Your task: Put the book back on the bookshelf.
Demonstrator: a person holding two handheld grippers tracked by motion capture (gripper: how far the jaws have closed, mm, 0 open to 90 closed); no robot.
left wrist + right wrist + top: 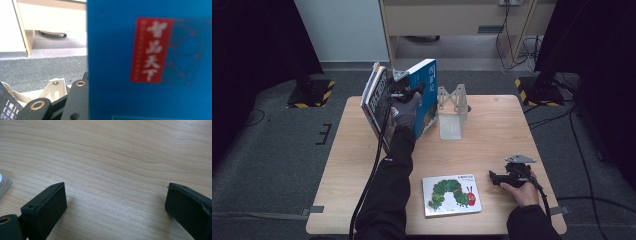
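- Left tongs (406, 94) up at the far side of the tabletop (492, 135), clamped on the blue book (426, 95), gloved hand (406, 111) just behind them.
- Blue book held upright and a little tilted, lower edge near the wood, red label with white characters (152, 50) close before the left gripper view's lens.
- One black jaw visible in that view, pressed along the blue cover's edge.
- Dark-covered books (377, 97) leaning just left of the blue one, touching or nearly touching it; cannot tell which.
- Pale metal bookend (452, 112) standing just right of the blue book, upright on the wood.
- Right tongs (499, 177) low at the near right of the tabletop, jaws spread wide, nothing between them, bare hand (524, 192) gripping the handle.
- In the right gripper view, both black pads (46, 207) resting on or just above bare wood grain.
- Caterpillar picture book (451, 194) lying flat at the near edge, just left of the right tongs, apart from them.
- Black cable (369, 185) trailing down along the left sleeve (389, 190).
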